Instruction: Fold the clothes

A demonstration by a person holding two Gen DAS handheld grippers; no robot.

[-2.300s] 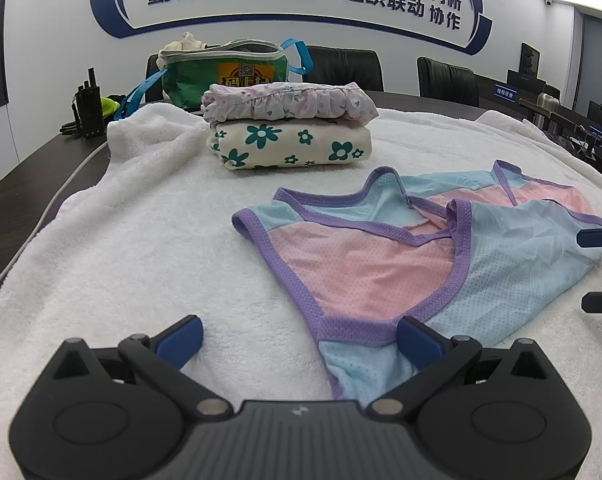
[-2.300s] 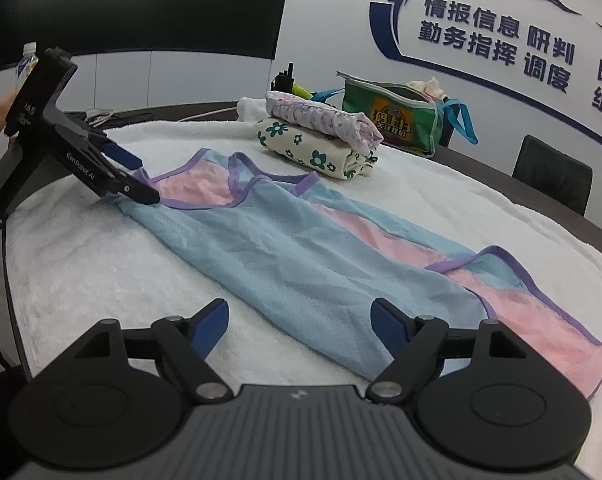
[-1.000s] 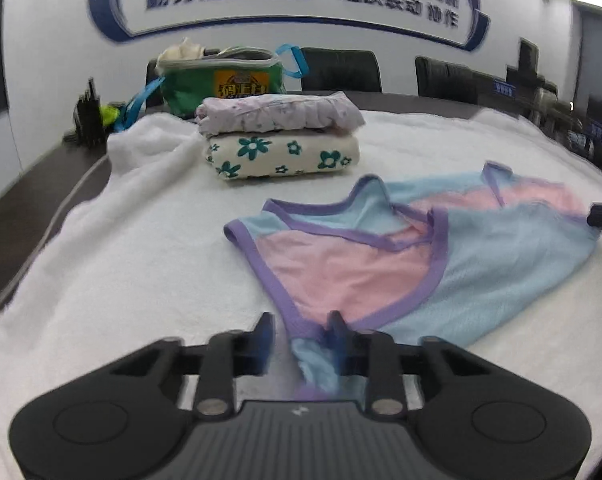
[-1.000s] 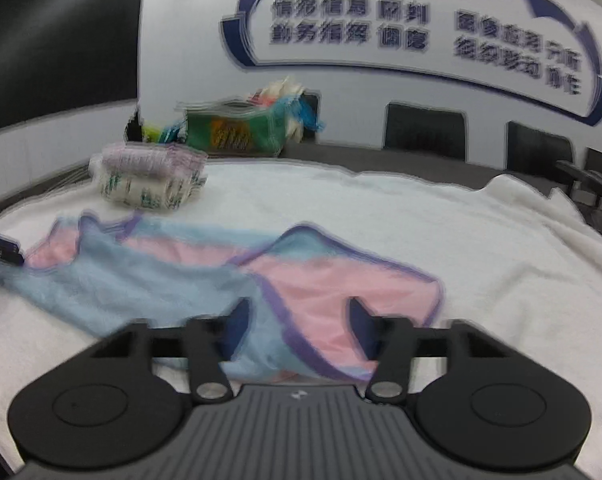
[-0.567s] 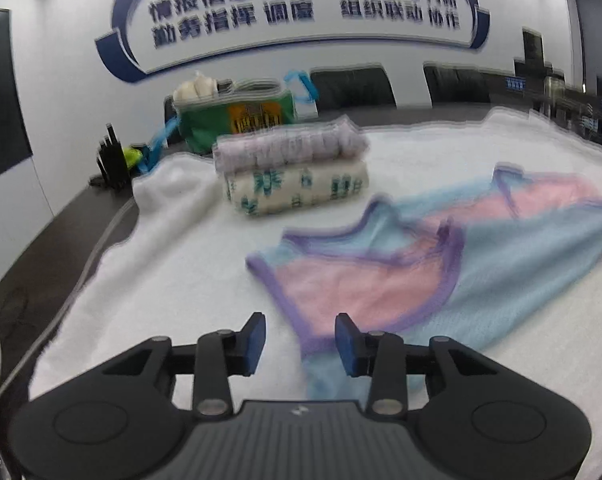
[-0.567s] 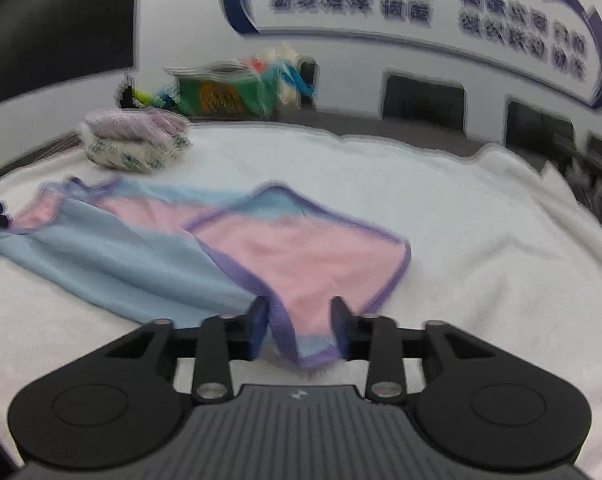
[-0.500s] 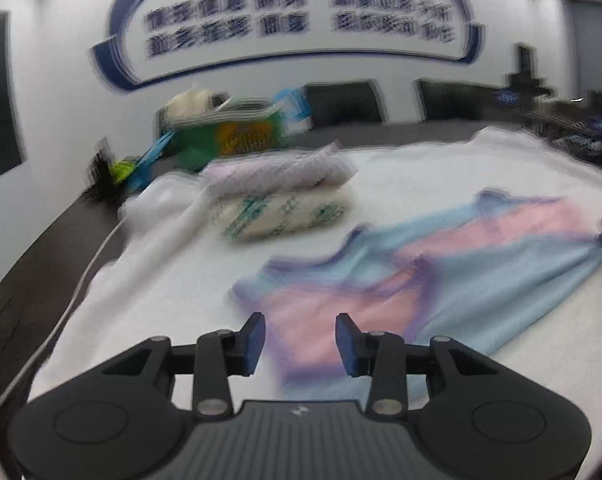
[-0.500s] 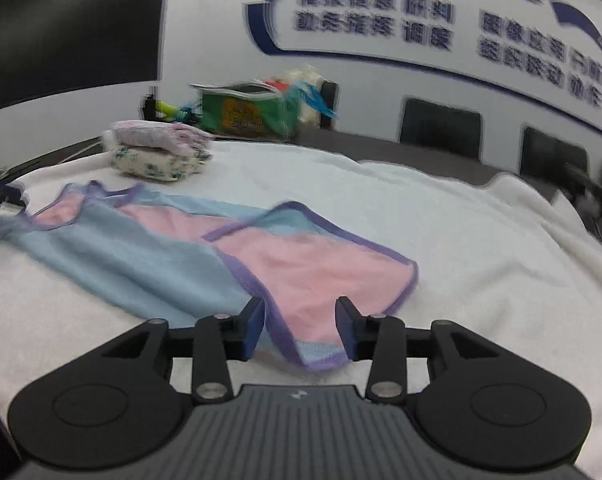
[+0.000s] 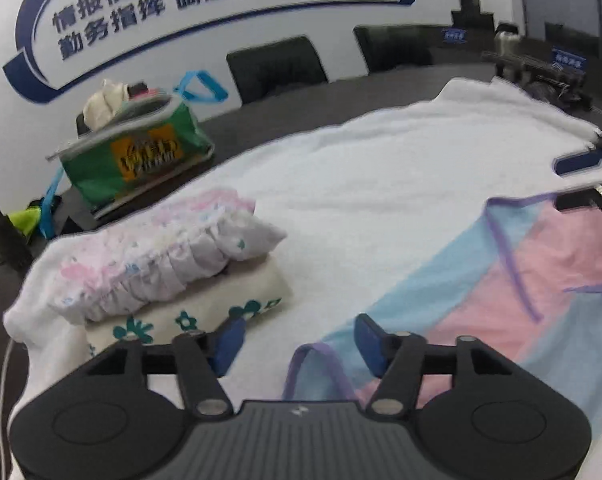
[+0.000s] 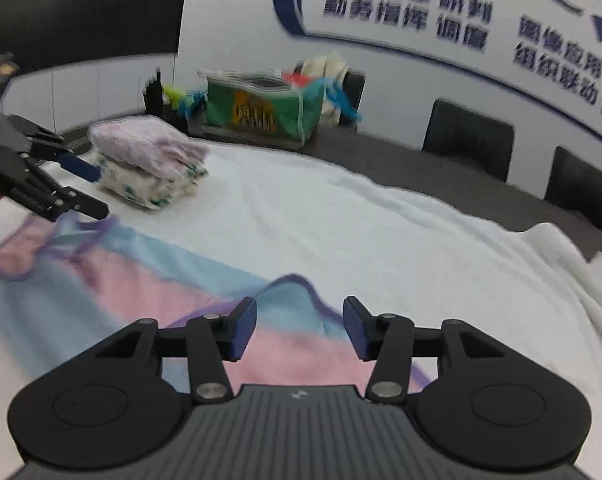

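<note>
left wrist view: the left gripper (image 9: 297, 338) hovers low over the white towel (image 9: 381, 184) with its jaws spread wide and nothing between them. a purple-edged strap loop of the pink and blue top (image 9: 541, 280) lies just under the right pad, so the spread jaws look set for a fresh bite on that corner. the top stretches away to the right, where the right gripper's (image 9: 581, 168) tips show over its far end. the stack of folded clothes (image 9: 169, 276) sits just to the left, probably where this piece will join, with the green bag (image 9: 133, 156) behind it on the dark table (image 9: 341, 96).

right wrist view: the right gripper (image 10: 299, 326) is also wide open and holds nothing; the top's near hem peaks just between and beyond its pads, loose. the top lies flat across the towel toward the left gripper, both tools poised at opposite ends, likely to lift and fold together.
</note>
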